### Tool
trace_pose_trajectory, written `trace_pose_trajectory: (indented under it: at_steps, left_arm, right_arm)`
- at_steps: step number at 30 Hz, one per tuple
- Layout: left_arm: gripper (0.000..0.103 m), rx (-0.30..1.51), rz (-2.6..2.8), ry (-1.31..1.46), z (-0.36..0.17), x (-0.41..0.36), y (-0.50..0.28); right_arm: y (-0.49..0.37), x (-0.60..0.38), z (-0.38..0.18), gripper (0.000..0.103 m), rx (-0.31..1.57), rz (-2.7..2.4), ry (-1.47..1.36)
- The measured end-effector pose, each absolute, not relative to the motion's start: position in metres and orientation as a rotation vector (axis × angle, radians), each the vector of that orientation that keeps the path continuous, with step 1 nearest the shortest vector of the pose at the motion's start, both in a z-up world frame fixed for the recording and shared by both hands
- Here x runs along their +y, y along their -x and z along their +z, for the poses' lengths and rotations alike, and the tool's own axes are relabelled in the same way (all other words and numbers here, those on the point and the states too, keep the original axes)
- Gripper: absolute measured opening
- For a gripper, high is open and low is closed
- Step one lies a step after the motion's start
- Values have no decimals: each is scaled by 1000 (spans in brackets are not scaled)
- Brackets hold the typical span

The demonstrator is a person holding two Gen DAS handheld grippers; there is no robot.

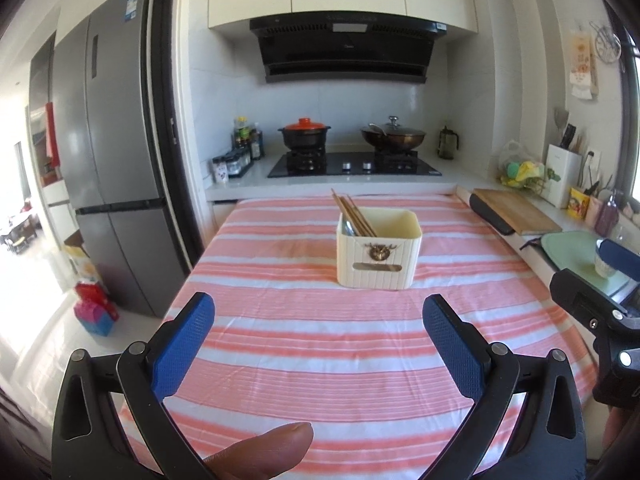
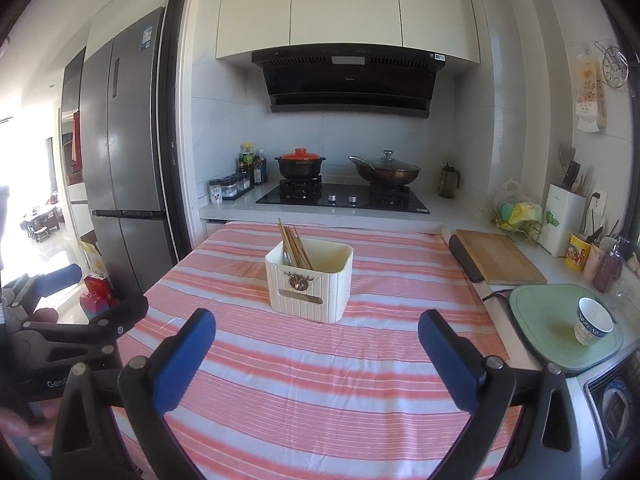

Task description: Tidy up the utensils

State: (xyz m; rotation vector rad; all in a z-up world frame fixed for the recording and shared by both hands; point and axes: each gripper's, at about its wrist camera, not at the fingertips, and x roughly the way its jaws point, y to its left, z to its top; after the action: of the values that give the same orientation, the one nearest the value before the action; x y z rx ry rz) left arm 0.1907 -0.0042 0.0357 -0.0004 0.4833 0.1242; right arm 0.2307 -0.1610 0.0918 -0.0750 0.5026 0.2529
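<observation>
Blue-padded jaws of the left gripper (image 1: 318, 342) fill the bottom of the left wrist view, spread wide and released with nothing between them, a fingertip (image 1: 276, 446) of the person's hand showing at the lower edge just beneath them. Beyond stretches the bench (image 1: 280, 368), covered by a pink-and-white striped cloth that runs back to the white countertop with its black gas hob (image 1: 354, 165). To the far left stands a tall grey refrigerator (image 1: 108, 160), and a black range hood (image 1: 344, 50) hangs over the hob, where a black pot with an orange lid (image 1: 304, 134) and a lidded wok (image 1: 394, 134) sit side by side. On the cloth, well ahead of the left jaws and a little right of their midline, stands the cream utensil holder (image 1: 378, 250), upright, open side up. In the right wrist view the right gripper (image 2: 316, 346) is likewise released and holds nothing, and the same holder (image 2: 310, 286) stands ahead, roughly centred between its jaws. Wooden chopsticks (image 1: 354, 214) stand in the holder's left end, long axis near upright, tips leaning up and to the left, ends sticking above the rim; in the right wrist view they (image 2: 294, 246) lean the same way. A metal spoon (image 1: 349, 228) lies tucked beside them inside the holder. To the right lie a wooden cutting board (image 2: 500, 258) and a green mat (image 2: 556, 320) bearing a small patterned cup (image 2: 592, 320).
</observation>
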Motion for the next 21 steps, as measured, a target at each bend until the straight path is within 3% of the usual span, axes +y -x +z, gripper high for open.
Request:
trace_pose_trajectory:
  at_steps: [21]
  left_arm:
    - [103, 479, 193, -20, 41, 4, -185]
  right_arm:
    - [-218, -148, 100, 103, 527, 291, 76]
